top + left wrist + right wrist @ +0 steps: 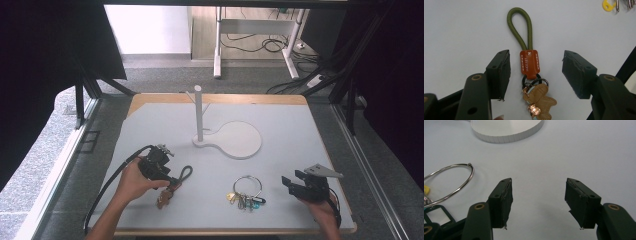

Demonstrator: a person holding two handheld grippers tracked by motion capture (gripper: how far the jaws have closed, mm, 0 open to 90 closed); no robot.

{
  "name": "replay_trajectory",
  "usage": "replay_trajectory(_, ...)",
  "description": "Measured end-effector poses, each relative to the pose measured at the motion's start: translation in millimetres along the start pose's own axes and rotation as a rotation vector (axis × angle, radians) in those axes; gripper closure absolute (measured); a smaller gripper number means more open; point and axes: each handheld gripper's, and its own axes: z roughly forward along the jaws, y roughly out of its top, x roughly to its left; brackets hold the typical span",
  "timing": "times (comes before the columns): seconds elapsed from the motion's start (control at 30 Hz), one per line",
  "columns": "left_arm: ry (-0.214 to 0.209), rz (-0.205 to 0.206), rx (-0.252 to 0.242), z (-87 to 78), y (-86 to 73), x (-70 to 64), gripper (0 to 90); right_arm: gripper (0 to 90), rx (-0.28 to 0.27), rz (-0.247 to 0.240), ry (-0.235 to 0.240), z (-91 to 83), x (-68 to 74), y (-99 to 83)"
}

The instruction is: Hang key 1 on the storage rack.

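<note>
A keychain with an olive-green cord loop, an orange leather tab and a tan leather charm lies flat on the table; in the high view the keychain rests front left. My left gripper is open, its jaws standing on either side of the orange tab without touching it; the left gripper sits just over the keychain. A silver ring with several keys and tags lies front centre. My right gripper is open to the right of the ring, nothing between its jaws.
A white stand with an upright post and a round flat base stands mid-table, its base edge ahead of my right gripper. The table's front edge runs close below both hands.
</note>
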Motion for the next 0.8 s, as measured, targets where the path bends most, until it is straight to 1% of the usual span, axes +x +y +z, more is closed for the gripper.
replay_trajectory(0.1, -0.004, 0.001, 0.006, 1.9, 0.9, -0.7, 40.0, 39.7, 0.006, -0.004, -0.002, 0.5, 0.5, -0.2)
replay_trajectory(0.13, -0.005, 0.009, 0.018, 2.3, 1.5, -0.4, 40.0, 39.7, 0.007, -0.009, -0.005, 0.9, 0.8, -0.5)
replay_trajectory(0.23, -0.007, 0.013, 0.032, 5.9, 3.0, -1.3, 40.1, 40.1, 0.017, -0.012, -0.009, 2.7, 1.2, -1.3)
replay_trajectory(0.27, -0.005, 0.017, 0.049, 8.9, 4.2, -1.5, 40.3, 40.2, 0.026, -0.015, -0.011, 4.0, 1.6, -1.6)
replay_trajectory(0.3, -0.005, 0.017, 0.049, 8.9, 4.2, -1.5, 40.4, 40.2, 0.026, -0.015, -0.011, 4.0, 1.6, -1.6)
replay_trajectory(0.47, 0.000, 0.026, 0.082, 16.9, 7.2, -2.0, 41.9, 40.2, 0.030, -0.020, -0.014, 5.1, 2.6, -1.2)
replay_trajectory(0.5, 0.005, 0.028, 0.093, 20.0, 8.6, -3.3, 42.9, 40.2, 0.026, -0.016, -0.016, 4.3, 2.2, -1.1)
replay_trajectory(0.67, 0.010, 0.038, 0.116, 27.6, 11.3, -5.6, 45.0, 40.2, 0.021, -0.007, -0.022, 2.9, 0.8, -1.1)
replay_trajectory(0.8, 0.021, 0.042, 0.138, 34.8, 13.3, -6.4, 46.7, 40.2, 0.025, -0.001, -0.032, 2.9, -0.3, -1.2)
